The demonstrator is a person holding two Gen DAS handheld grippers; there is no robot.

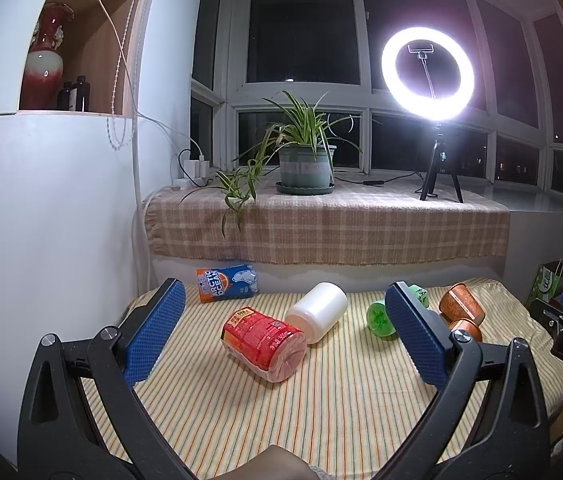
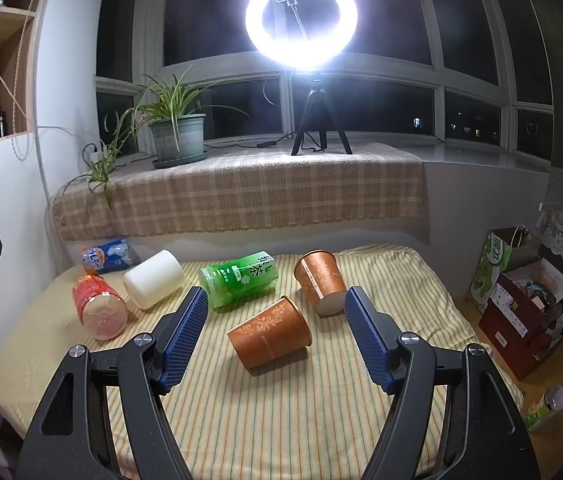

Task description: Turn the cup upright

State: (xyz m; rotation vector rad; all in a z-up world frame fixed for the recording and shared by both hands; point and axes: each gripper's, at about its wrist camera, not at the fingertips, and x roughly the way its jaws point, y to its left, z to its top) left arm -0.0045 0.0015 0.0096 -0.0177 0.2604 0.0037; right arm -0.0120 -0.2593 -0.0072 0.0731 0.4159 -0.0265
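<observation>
Several cups lie on their sides on the striped cloth (image 2: 281, 408). In the right wrist view a near orange cup (image 2: 269, 334) lies between my open right gripper (image 2: 275, 304) fingers, a little ahead. A second orange cup (image 2: 321, 282) lies behind it, a green cup (image 2: 237, 280) to its left, then a white cup (image 2: 153, 278) and a red cup (image 2: 99, 306). My left gripper (image 1: 285, 300) is open and empty above the cloth, with the red cup (image 1: 263, 342) and white cup (image 1: 317, 312) lying ahead between its fingers. The green cup (image 1: 381, 316) and orange cups (image 1: 461, 304) are partly hidden by its right finger.
A blue Arctic Ocean carton (image 1: 227, 282) lies at the back left against the sill. The sill holds a potted plant (image 1: 305, 164) and a ring light on a tripod (image 1: 427, 74). Boxes and a green bag (image 2: 493, 272) stand on the floor to the right.
</observation>
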